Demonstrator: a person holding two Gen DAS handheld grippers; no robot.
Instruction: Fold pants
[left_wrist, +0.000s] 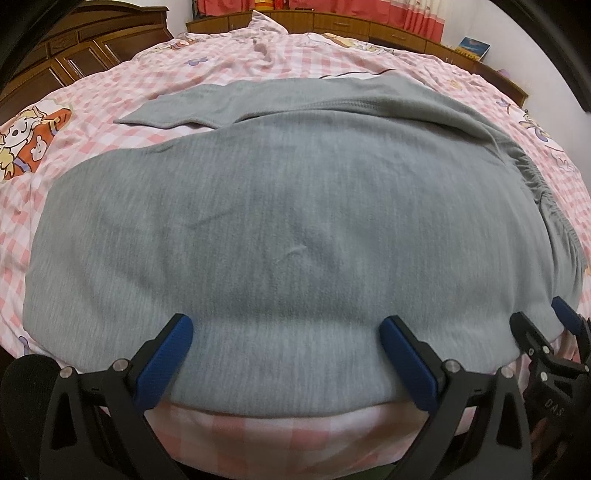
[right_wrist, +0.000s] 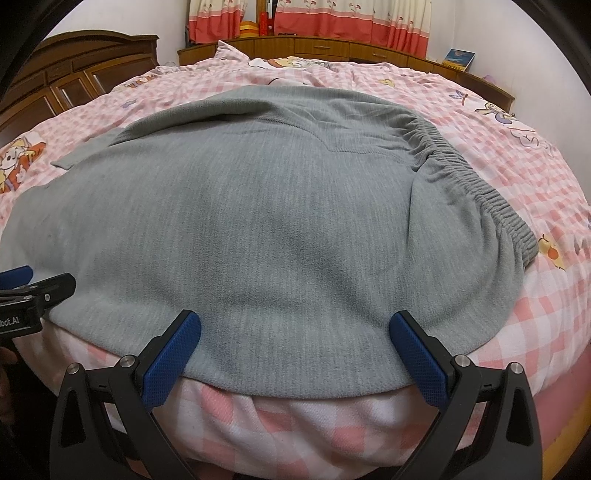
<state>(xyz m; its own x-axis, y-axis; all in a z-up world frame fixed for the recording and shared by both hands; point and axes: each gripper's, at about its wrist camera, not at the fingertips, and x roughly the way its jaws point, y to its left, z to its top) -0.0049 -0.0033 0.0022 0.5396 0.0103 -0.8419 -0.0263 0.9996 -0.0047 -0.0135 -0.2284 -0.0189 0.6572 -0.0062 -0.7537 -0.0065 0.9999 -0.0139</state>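
Note:
Grey pants (left_wrist: 280, 221) lie flat on the bed, one leg folded over the other, with the elastic waistband (left_wrist: 546, 199) at the right and the leg ends toward the left. My left gripper (left_wrist: 286, 332) stands open over the near edge of the pants, blue pads wide apart. In the right wrist view the same pants (right_wrist: 258, 221) fill the middle, waistband (right_wrist: 476, 177) at the right. My right gripper (right_wrist: 295, 328) is open too, straddling the near hem. Each gripper shows at the edge of the other's view: the right gripper (left_wrist: 546, 321), the left gripper (right_wrist: 22, 288).
A pink checked bedsheet (left_wrist: 92, 122) with cartoon prints covers the bed. A wooden headboard (left_wrist: 74, 48) stands at the far left, low wooden cabinets (right_wrist: 332, 44) and pink curtains (right_wrist: 332, 18) at the back. The bed's near edge (right_wrist: 314, 424) lies just under the grippers.

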